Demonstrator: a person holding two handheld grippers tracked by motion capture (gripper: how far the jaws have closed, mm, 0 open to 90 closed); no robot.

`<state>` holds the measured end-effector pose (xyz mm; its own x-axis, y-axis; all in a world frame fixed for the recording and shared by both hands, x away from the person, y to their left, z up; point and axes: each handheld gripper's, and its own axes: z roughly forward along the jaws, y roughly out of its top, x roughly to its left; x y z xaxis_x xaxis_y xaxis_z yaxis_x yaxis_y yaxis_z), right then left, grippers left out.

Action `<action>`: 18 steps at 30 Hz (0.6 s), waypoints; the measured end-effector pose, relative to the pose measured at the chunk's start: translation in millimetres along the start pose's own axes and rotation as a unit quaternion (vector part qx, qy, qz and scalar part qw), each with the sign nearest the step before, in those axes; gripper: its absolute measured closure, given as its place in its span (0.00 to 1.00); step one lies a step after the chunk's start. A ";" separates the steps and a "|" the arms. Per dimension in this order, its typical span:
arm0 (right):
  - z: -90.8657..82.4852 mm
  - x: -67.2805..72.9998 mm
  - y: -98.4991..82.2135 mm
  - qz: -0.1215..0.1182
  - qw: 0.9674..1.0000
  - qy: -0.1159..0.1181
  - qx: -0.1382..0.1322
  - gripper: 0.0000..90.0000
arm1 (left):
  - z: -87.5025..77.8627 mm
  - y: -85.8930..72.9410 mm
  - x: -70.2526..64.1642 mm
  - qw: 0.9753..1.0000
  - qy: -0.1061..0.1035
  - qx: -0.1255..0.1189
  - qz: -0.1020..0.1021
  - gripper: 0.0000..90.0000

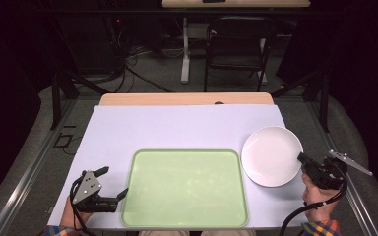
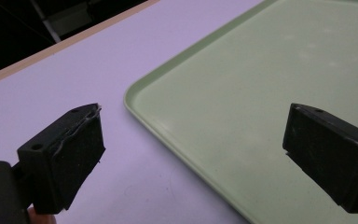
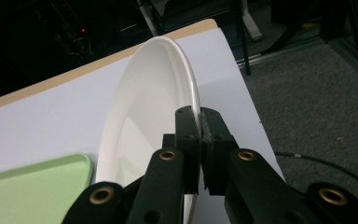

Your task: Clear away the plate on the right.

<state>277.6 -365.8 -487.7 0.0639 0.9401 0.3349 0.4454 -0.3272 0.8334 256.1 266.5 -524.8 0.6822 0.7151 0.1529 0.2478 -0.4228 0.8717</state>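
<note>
Near the right edge of the table [image 1: 128,128], toward the front corner, the right tool [image 1: 302,160] is pinching the rim of a white plate [image 1: 270,155]. In the right gripper view, its two black jaws press together on the plate's thin edge [image 3: 193,100], one pad on the upper face and one beneath. The plate [image 3: 144,107] is round, so it has no long axis; its hollow face turns upward. In the right gripper view it looks tilted, the gripped side raised, but whether the far rim touches the table I cannot tell. The plate sits just beside the right edge of a pale green tray [image 1: 187,189], which lies flat at the table's front edge with its long axis running left to right.

At the front left corner, the left tool [image 1: 114,183] is spread wide with nothing between its jaws, beside the tray's left rim [image 2: 168,126].
</note>
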 end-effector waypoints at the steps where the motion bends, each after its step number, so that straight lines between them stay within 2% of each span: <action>1: -0.6 3.0 0.9 -0.010 1.000 -0.001 -0.003 0.97 | -0.1 0.0 0.0 1.000 0.000 0.000 0.000 0.05; 6: -5.0 16.0 3.9 -0.051 0.999 -0.005 -0.013 0.97 | 0.0 -0.4 -0.1 1.000 0.000 0.000 0.002 0.05; 11: -8.0 25.2 5.5 -0.078 0.997 -0.007 -0.021 0.97 | -0.2 -0.5 -0.2 1.000 0.001 -0.001 0.003 0.05; 18: -14.3 40.3 7.1 -0.127 0.991 -0.018 -0.035 0.97 | -0.4 -0.6 -0.3 1.000 0.003 0.002 0.005 0.06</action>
<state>270.6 -331.6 -462.1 -0.0110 0.9954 0.0954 0.3884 -0.0837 0.9177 255.5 266.8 -525.1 0.6807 0.7139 0.1641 0.2438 -0.4320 0.8683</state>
